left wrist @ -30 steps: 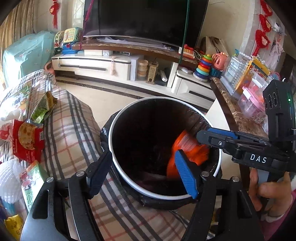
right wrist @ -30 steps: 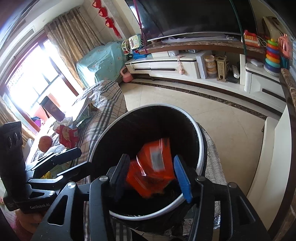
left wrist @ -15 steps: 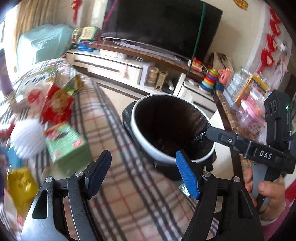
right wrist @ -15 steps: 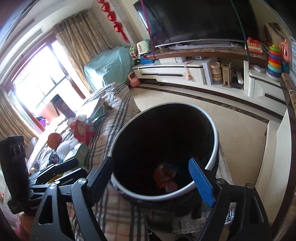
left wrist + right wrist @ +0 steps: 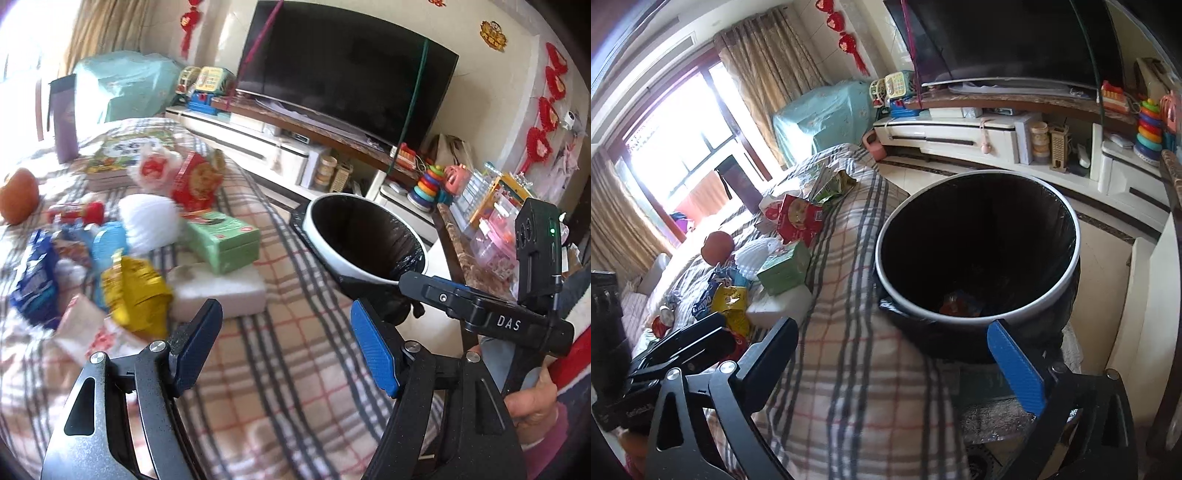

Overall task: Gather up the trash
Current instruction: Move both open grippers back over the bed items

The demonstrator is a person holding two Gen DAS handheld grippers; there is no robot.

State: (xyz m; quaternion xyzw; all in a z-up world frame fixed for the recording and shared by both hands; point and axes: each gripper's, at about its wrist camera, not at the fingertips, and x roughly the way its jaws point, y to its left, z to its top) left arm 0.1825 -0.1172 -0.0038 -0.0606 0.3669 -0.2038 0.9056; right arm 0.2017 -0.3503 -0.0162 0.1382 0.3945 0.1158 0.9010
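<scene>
We are swinging both tools away from the trash bin [image 5: 979, 258] and back toward the litter on the plaid-covered sofa. The orange packet [image 5: 960, 304] that our right tool [image 5: 905, 358] was pinching a second ago is now lying at the bottom of the bin, so 1 more piece is collected. The right tool's jaws are opening wide with nothing between them. Our left tool [image 5: 284, 347] is staying spread and empty, now hovering beside the bin over the checked cover. Left of the bin, the yellow wrapper [image 5: 136, 291], white foam block [image 5: 221, 291] and green box [image 5: 221, 240] are waiting.
</scene>
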